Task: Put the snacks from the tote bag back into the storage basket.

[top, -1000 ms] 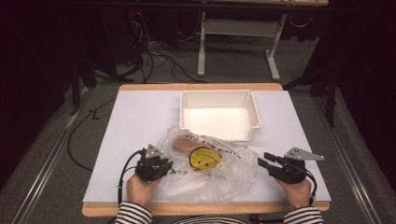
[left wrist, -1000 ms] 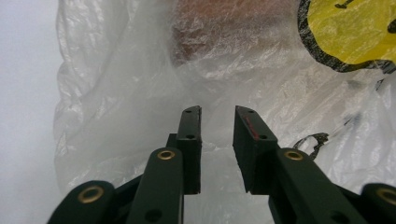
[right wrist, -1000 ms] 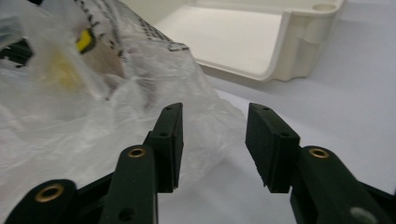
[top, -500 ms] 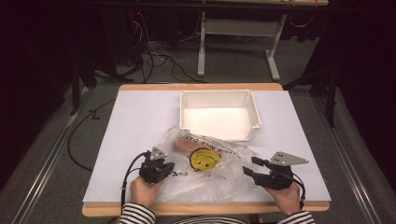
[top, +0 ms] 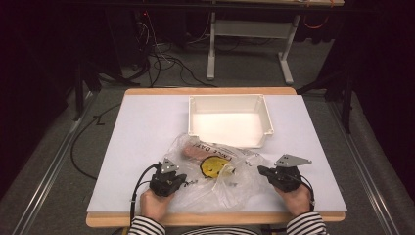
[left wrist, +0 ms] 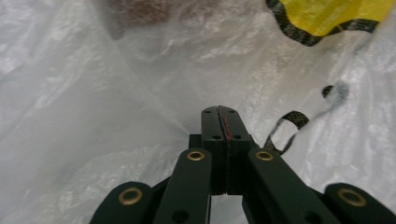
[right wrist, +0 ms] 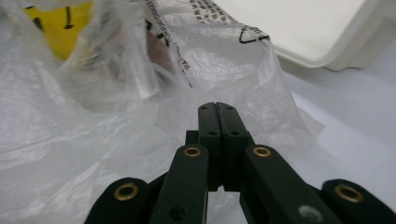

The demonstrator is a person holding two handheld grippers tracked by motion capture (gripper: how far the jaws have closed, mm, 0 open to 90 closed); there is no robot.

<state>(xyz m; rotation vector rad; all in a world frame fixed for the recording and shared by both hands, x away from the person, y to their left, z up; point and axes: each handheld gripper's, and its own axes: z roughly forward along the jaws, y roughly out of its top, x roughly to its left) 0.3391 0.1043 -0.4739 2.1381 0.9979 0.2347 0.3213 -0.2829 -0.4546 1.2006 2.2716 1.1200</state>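
Left tool (top: 188, 179) pinches the bag (top: 220, 181) at its left edge, jaws closed; right tool (top: 262, 171) likewise at right; contents blurred behind plastic; tray (top: 229, 101) lies beyond.

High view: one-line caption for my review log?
Both grippers, left gripper and right gripper, pinch opposite edges of a clear plastic bag before an empty white bin.

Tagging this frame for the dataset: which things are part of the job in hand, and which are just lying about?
In the job:
- clear plastic bag, pinched at both ends
- left gripper, jaws shut on the film
- right gripper, jaws shut at the bag's edge
- pinkish item inside the bag

Lying about:
- white tray, empty, behind the bag
- cables on the floor
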